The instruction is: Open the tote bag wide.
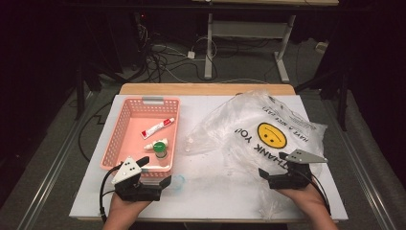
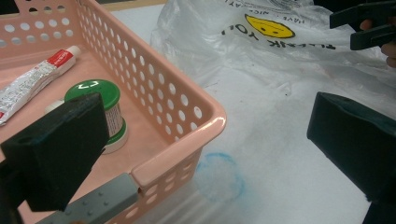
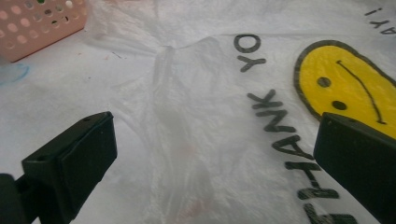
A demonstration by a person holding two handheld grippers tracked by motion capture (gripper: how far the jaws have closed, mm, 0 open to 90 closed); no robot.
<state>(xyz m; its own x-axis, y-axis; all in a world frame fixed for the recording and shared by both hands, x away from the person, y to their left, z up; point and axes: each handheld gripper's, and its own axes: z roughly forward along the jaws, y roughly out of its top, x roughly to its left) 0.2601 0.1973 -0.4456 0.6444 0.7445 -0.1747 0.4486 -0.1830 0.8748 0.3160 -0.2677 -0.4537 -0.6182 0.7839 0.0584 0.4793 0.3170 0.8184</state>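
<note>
At the left of the table, the pink basket is taken as the landmark. Inside it a toothpaste tube is seen lying slantwise, and nearer the person a green-capped bottle is seen beside a small white item. The left gripper is held at the basket's near right corner, its jaws spread wide with nothing between them; in the left gripper view one jaw hangs over the basket's inside, in front of the bottle, and the other over the bare table outside the wall. A faint blue ring is marked on the table just beside that corner.

To the right of the basket, well apart from it, the plastic bag is spread crumpled, its smiley face and lettering turned up and read upside down from the person's side. The right gripper is held at the bag's near edge, farthest from the basket, with jaws fully spread and nothing pinched; the film lies directly ahead of them and below.

The bag is judged to be nearer the right gripper, the bottle and tube nearer the left gripper, so a grasp of the film would fall to the right hand.
</note>
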